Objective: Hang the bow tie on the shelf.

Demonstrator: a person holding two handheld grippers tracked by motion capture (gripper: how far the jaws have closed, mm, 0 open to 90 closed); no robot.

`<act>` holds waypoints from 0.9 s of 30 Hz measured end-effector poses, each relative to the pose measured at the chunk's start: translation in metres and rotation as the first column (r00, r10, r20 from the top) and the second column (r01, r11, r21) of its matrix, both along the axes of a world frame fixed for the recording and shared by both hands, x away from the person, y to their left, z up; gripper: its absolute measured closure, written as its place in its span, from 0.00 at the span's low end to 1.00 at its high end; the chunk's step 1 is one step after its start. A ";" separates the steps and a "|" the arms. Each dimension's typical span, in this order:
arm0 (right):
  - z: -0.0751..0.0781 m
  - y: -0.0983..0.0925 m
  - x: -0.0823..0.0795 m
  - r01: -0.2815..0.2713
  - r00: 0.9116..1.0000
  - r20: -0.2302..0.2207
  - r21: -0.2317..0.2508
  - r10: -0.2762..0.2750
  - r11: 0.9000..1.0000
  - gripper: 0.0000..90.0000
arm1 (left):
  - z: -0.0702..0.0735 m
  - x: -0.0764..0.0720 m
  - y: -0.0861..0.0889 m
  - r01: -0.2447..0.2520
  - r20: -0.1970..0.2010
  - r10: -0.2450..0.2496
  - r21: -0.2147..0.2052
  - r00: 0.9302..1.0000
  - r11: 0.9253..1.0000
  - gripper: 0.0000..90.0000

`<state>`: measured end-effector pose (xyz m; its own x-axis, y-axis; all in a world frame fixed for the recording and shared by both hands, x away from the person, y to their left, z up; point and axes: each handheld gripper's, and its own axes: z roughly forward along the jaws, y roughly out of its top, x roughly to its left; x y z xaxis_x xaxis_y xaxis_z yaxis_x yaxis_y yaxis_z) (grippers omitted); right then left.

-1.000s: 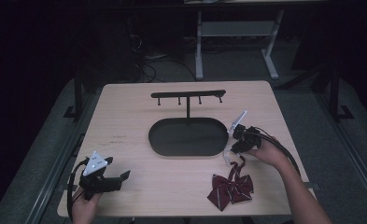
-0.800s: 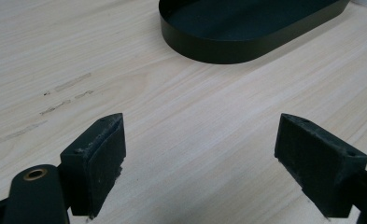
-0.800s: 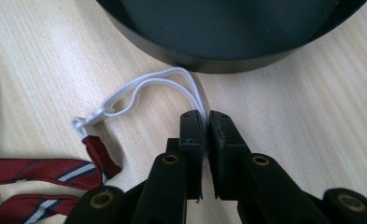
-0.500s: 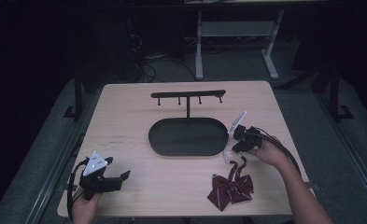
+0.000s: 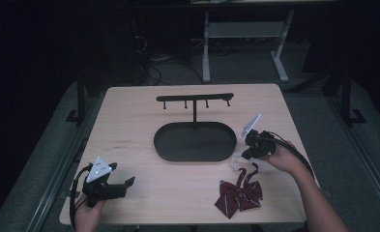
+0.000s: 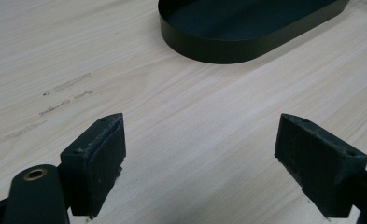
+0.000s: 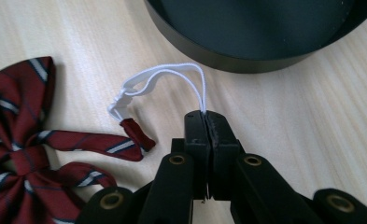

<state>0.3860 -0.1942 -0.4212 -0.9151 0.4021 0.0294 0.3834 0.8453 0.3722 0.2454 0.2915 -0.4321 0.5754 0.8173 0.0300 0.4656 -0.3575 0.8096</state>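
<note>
At the near right of the tabletop (image 5: 129,121) lies the striped bow tie (image 5: 238,195), and its white elastic loop (image 7: 172,77) runs from it toward the far side, where the right tongs (image 7: 204,116) are clamped together on the loop's end. The left tongs (image 6: 202,154) stand apart and hold nothing at the near left corner, well apart from the bow tie, so the right hand is the nearer one. Just beyond the pinched loop is the black oval tray (image 5: 195,157), and farther behind it the hook stand (image 5: 195,98), so the coming lift probably goes up and away toward the hooks.
</note>
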 end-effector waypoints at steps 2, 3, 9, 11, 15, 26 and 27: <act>0.003 0.000 -0.002 -0.004 1.000 -0.003 0.015 0.004 1.000 0.98 | 0.000 0.000 0.000 -0.001 -0.001 0.001 0.000 1.000 1.000 0.18; 0.005 0.000 -0.003 -0.009 1.000 0.002 0.023 0.009 1.000 0.98 | 0.000 0.000 0.000 -0.002 -0.002 0.002 0.000 1.000 1.000 0.18; 0.017 0.001 -0.010 -0.040 0.999 0.020 0.048 0.039 0.998 0.98 | 0.000 0.000 0.000 -0.004 -0.002 0.004 0.002 1.000 1.000 0.18; 0.022 0.003 -0.012 -0.051 0.998 0.027 0.047 0.050 0.998 0.98 | 0.000 0.000 0.000 -0.004 0.000 0.004 0.004 1.000 1.000 0.18; 0.030 0.006 -0.017 -0.068 0.997 0.043 0.052 0.065 0.996 0.98 | 0.000 0.000 0.001 -0.005 -0.003 0.005 0.002 1.000 1.000 0.18; 0.053 0.013 -0.022 -0.112 0.991 0.086 0.076 0.105 0.991 0.98 | 0.000 0.000 0.001 -0.006 -0.003 0.006 0.002 1.000 1.000 0.18; 0.055 0.014 -0.022 -0.116 0.990 0.091 0.077 0.109 0.990 0.98 | 0.000 0.000 0.001 -0.005 -0.002 0.005 0.003 1.000 1.000 0.18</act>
